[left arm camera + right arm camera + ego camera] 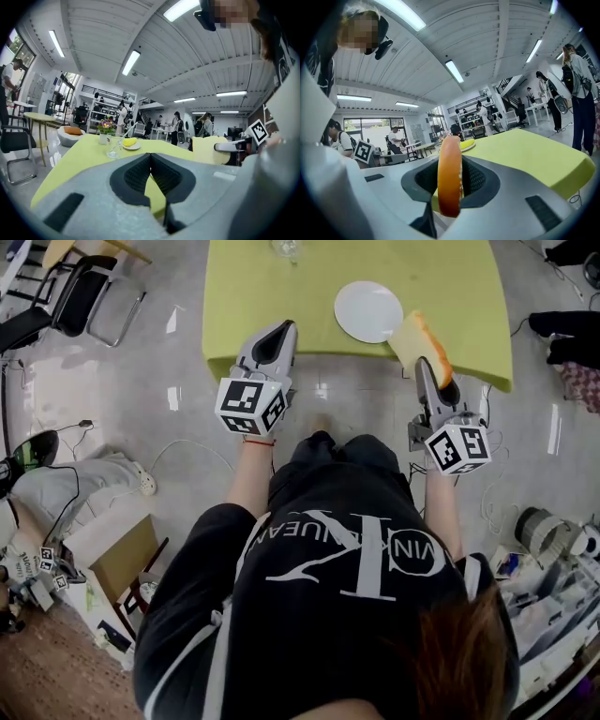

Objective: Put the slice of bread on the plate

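Beside the plate point(368, 311), on its right and nearer the person, we see the slice of bread point(420, 343) carried clear of the yellow-green table point(272, 292). The slice stands on edge. In the head view its pale crumb face is turned toward the plate, and its orange crust runs along the side away from the plate. Its long axis leads from the jaws forward and slightly toward the plate, so that its far corner meets the plate's rim in that view; we cannot tell whether it hangs over the rim. In the right gripper view the slice point(450, 173) appears edge-on as a narrow upright orange band, with its flat faces against the two pads.

The right gripper point(429, 362) is clenched on the near end of the slice, which juts past the fingertips toward the plate. Its forearm point(441, 512) reaches straight ahead from the body, and the gripper lies close to level with its marker cube point(457, 448) at the rear.

The left gripper point(279, 329) lies left of the plate, over the table's near edge, on a forearm held forward and roughly parallel to the other. In the left gripper view its jaws meet at the tips with nothing between them.
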`<state>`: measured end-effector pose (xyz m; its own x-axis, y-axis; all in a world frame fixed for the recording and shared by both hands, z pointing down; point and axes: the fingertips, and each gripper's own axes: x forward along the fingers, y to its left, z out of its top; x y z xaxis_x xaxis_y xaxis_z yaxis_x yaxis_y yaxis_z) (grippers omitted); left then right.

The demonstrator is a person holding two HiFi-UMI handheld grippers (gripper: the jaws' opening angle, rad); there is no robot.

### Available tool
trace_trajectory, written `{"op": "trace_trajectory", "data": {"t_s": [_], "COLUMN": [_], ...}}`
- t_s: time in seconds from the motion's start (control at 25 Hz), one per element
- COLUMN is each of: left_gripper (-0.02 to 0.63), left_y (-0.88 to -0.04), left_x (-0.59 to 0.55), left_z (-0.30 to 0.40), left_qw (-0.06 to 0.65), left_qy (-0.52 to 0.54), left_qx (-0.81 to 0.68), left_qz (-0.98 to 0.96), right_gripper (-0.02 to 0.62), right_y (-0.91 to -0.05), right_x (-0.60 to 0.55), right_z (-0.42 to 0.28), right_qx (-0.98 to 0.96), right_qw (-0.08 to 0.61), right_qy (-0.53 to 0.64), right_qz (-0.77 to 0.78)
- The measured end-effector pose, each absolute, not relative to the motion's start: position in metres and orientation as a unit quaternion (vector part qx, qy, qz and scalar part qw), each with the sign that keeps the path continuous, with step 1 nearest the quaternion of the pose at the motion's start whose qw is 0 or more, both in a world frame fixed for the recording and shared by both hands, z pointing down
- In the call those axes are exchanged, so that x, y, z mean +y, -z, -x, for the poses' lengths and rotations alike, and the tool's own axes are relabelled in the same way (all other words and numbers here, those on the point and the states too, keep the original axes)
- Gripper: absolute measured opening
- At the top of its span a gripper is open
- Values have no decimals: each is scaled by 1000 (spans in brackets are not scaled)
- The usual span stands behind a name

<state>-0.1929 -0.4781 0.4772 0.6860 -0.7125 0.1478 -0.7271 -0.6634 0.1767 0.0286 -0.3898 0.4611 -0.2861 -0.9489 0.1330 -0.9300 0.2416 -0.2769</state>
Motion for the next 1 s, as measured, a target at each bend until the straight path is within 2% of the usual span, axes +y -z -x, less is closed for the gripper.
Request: {"op": "trace_trajectory", "data": {"t_s": [0.4,1.0], "left_gripper": [11,11], "left_y": [-488,-501], "left_x": [-497,-523], "left_z": [165,151], "left_qw": [127,139], "left_qy": [-45,-63], "left_qx": [-405,-454], "left_qz": [-905,-878], "right_gripper": [97,98], "right_y": [-470,-495], "right_x": [-424,-493], "right_z": [-40,-3], "right_qx": [805,820], "right_qw": [41,102], "right_qy": [193,389], "right_qz": [559,407]}}
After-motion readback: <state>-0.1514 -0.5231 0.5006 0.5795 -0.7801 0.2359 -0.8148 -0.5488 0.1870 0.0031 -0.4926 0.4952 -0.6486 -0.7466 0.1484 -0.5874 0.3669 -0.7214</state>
